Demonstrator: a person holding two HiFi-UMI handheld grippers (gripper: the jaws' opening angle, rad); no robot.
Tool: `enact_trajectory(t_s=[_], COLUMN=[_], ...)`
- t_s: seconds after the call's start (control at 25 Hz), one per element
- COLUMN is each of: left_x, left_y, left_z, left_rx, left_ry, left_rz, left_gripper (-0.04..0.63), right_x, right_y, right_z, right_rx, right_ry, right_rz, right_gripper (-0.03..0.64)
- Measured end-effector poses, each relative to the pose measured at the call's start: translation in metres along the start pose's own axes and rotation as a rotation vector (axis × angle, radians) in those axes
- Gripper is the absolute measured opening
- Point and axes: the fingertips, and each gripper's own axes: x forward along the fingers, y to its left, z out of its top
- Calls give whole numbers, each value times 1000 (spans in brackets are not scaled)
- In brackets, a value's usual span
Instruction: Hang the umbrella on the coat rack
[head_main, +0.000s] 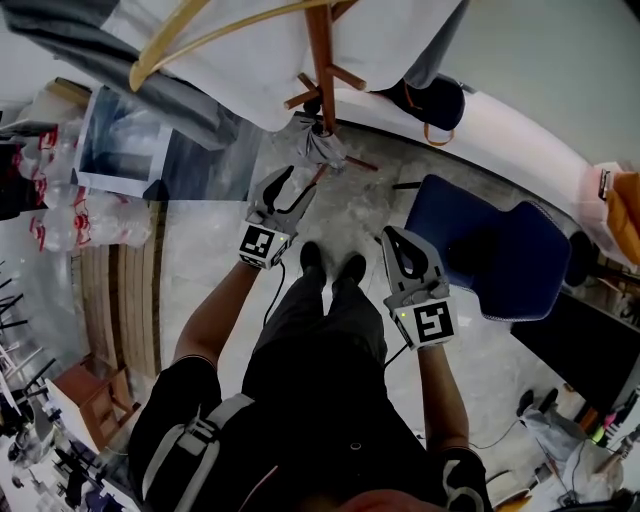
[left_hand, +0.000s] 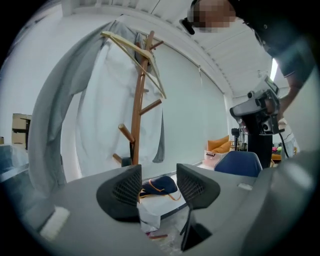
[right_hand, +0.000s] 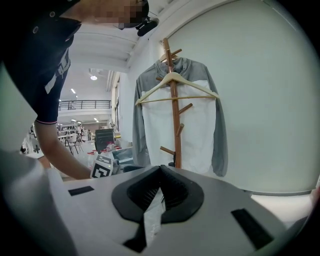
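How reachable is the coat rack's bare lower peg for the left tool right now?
Probably yes. The left tool faces the coat rack with its jaws apart and no obstacle seen between them. The bare lower peg sticks out clear of the jacket.

A navy bag (left_hand: 159, 186) with orange handles shows through the gap between the left jaws, far beyond them. A blue chair (left_hand: 239, 162) stands up and right of those jaws. Above and beyond the right jaws, a grey-and-white jacket (right_hand: 200, 135) hangs on a wooden hanger (right_hand: 199, 87).
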Motion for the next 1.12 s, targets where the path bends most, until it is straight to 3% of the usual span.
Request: enact_trajectory(t_s=[0.2,0.56,1.12], left_x=[-16,-37,-73], left_y=[-6,-23,-24], left_z=[33,93,151], left_rx=[44,33,54], left_ry=[-34,-131,-121], left_rz=[1,17,113], left_gripper=[128,7,-2], right_x=[-3,-6,-22], right_y=[-3,-10,-16], right_z=[13,19,34], right_rx=[-34,-45,-94], right_ry=[-30,-40,-76], right_rz=[-26,-52,-114], right_gripper=[0,0,0])
